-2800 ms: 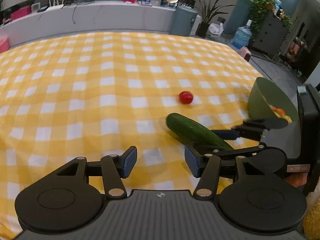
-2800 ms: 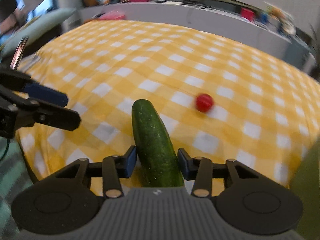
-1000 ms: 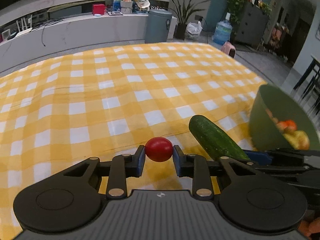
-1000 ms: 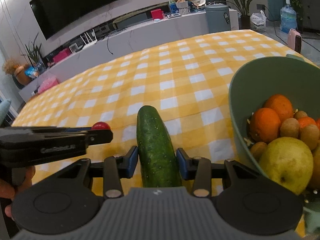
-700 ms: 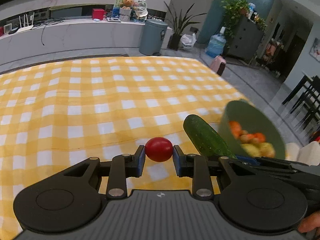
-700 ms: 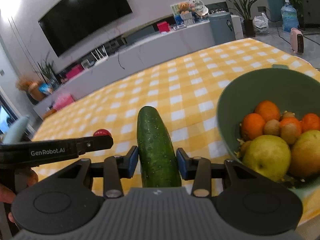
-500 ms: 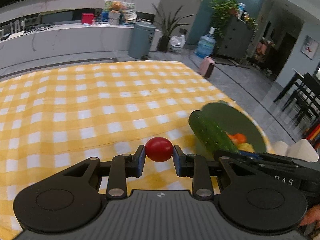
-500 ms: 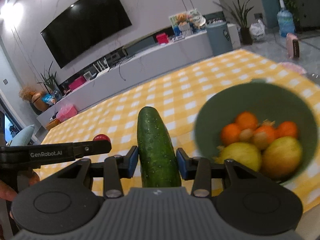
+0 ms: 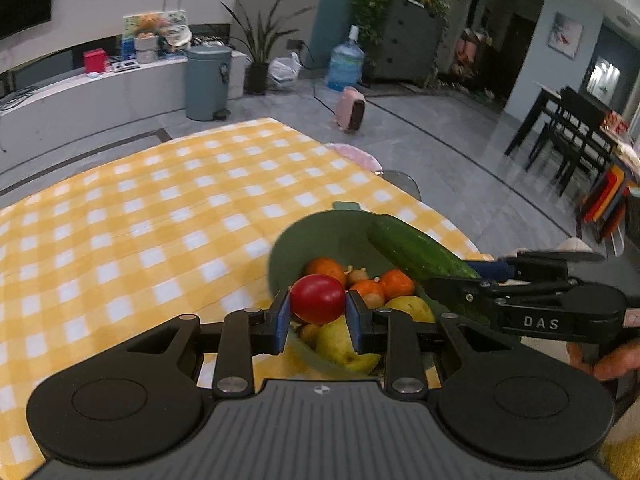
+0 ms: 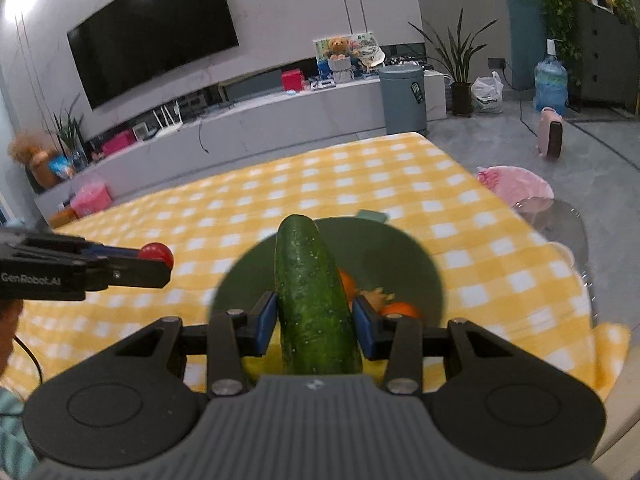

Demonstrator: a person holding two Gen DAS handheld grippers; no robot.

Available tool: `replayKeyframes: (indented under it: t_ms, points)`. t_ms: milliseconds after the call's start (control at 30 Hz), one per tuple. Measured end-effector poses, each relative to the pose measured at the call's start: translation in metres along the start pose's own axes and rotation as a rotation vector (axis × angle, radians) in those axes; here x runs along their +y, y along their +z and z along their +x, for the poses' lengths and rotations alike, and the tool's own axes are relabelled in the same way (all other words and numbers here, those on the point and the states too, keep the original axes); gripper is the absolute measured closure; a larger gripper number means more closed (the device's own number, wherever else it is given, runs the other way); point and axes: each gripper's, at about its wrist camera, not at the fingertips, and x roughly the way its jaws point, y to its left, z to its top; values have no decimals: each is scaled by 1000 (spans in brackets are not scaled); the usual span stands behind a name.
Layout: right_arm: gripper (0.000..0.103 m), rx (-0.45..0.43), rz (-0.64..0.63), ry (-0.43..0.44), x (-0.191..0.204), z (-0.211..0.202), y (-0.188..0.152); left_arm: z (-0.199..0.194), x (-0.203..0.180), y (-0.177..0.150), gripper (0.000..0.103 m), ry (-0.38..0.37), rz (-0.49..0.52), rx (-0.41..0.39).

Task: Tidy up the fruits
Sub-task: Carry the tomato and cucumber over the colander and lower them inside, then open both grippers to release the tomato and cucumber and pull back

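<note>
My left gripper [image 9: 318, 314] is shut on a small red tomato [image 9: 317, 298], held in the air over the near side of a green bowl [image 9: 312, 236]. The bowl holds oranges [image 9: 325, 267], small brown fruits and a yellow pear [image 9: 340, 340]. My right gripper [image 10: 314, 322] is shut on a long green cucumber [image 10: 308, 292] that points forward above the same green bowl [image 10: 404, 256]. In the left wrist view the cucumber [image 9: 416, 250] and the right gripper [image 9: 476, 280] come in from the right. The right wrist view shows the left gripper [image 10: 152, 262] with the tomato [image 10: 157, 252] at the left.
The bowl stands near the right corner of a table under a yellow and white checked cloth [image 9: 140, 220]. Past the table edge lie grey floor, a pink cushioned chair [image 10: 516, 186], a bin [image 9: 208, 80] and a long low cabinet [image 10: 280, 116].
Both grippers have risen and swung right with their loads. The bowl, off to the right a second ago, now lies directly under the tomato and the cucumber.
</note>
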Motion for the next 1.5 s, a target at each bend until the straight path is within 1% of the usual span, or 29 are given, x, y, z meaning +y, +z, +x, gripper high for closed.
replayKeyframes:
  t_ms: [100, 200, 433, 633, 767, 967, 1033, 1100, 1167, 1200, 1300, 1367, 1500]
  points:
    - [65, 36, -30, -1, -13, 12, 8, 14, -5, 6, 71, -9, 6, 27]
    - [65, 70, -83, -7, -20, 28, 15, 28, -8, 9, 71, 2, 15, 53]
    - [65, 150, -191, 8, -19, 67, 30, 51, -6, 11, 71, 12, 23, 103]
    - [65, 199, -248, 12, -18, 92, 30, 64, -4, 12, 71, 27, 39, 132]
    - [65, 212, -251, 14, -20, 100, 27, 69, -3, 12, 71, 31, 49, 142]
    - [65, 218, -191, 28, -29, 102, 28, 76, -4, 12, 71, 36, 60, 165]
    - [64, 210, -193, 20, -27, 101, 27, 78, -4, 12, 71, 43, 64, 172]
    - [61, 180, -206, -6, -21, 95, 24, 79, -5, 14, 71, 47, 75, 173]
    - [50, 136, -213, -23, -16, 85, 20, 80, -6, 15, 71, 53, 87, 173]
    - [49, 115, -213, -31, -13, 80, 18, 82, -7, 17, 71, 57, 94, 174]
    - [48, 39, -202, -82, -9, 63, 9, 89, -9, 21, 71, 63, 114, 179]
    - [48, -10, -162, -106, -11, 53, 2, 94, -11, 22, 71, 63, 130, 185]
    - [48, -93, -63, -107, -20, 39, -12, 111, -13, 24, 71, 78, 150, 213]
